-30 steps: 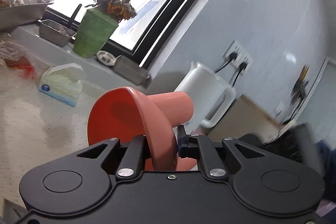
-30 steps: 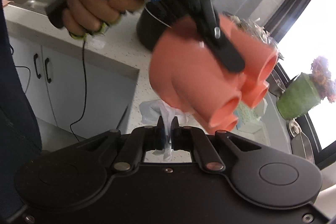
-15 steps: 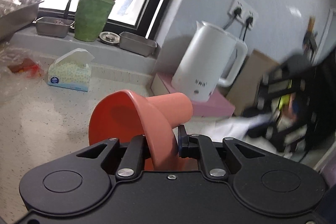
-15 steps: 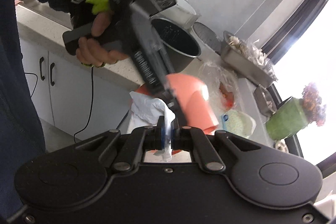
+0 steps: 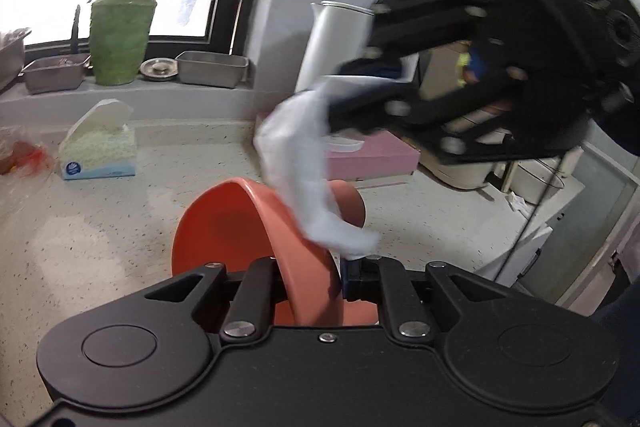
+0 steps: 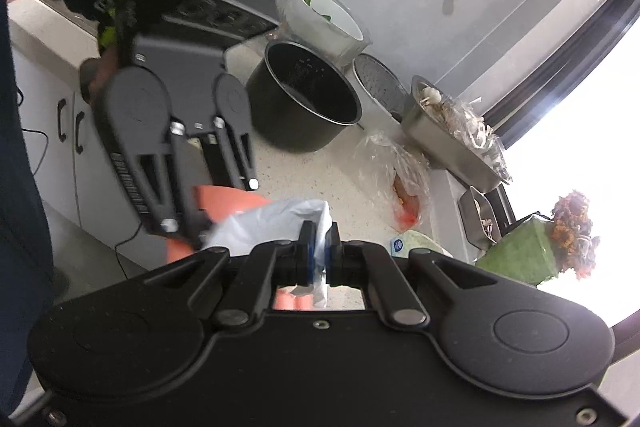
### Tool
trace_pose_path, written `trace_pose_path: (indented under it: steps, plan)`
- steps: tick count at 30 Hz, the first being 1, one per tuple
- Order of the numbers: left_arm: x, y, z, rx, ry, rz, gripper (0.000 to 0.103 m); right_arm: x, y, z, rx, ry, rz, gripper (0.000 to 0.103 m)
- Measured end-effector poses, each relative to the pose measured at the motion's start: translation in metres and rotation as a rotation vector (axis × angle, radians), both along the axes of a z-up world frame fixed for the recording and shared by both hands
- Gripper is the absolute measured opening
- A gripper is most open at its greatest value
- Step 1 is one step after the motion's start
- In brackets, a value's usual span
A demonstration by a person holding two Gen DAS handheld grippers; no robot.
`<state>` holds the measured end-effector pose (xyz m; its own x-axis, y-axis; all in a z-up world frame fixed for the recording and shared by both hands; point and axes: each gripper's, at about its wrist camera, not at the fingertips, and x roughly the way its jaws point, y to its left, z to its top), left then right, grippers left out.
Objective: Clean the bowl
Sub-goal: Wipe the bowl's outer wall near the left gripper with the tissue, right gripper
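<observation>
Speckled countertop (image 5: 100,259) below. Left gripper (image 5: 308,263) clamps salmon plastic bowl's (image 5: 256,227) rim; right gripper (image 6: 318,239), pinching white tissue (image 5: 304,179), has swung in above it. Wiping looks imminent.

Left wrist view: sits close behind the left gripper (image 5: 310,277), facing the windowsill.
Right wrist view: close behind the right gripper (image 6: 318,253), facing the counter (image 6: 320,179).
Shared: bowl (image 5: 248,223), tissue (image 5: 304,167), green vase (image 6: 520,247).

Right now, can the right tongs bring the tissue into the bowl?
Probably yes. The right tongs hold the tissue, which hangs over the rim of the bowl; nothing blocks its open side.
</observation>
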<state>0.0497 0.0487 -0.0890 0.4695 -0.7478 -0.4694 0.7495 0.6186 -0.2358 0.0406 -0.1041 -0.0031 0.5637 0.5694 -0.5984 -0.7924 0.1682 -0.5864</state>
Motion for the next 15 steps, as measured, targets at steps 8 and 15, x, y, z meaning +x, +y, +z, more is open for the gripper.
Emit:
trace_pose_path:
  steps: [8,15]
  plan:
    - [-0.012,0.006,0.014,-0.070,-0.017,-0.036,0.014,0.033,-0.012,-0.019,-0.040,0.026,-0.080,0.004]
    - [-0.023,0.006,0.032,-0.080,-0.054,-0.087,0.014,0.050,-0.026,-0.029,-0.031,0.075,-0.121,0.004]
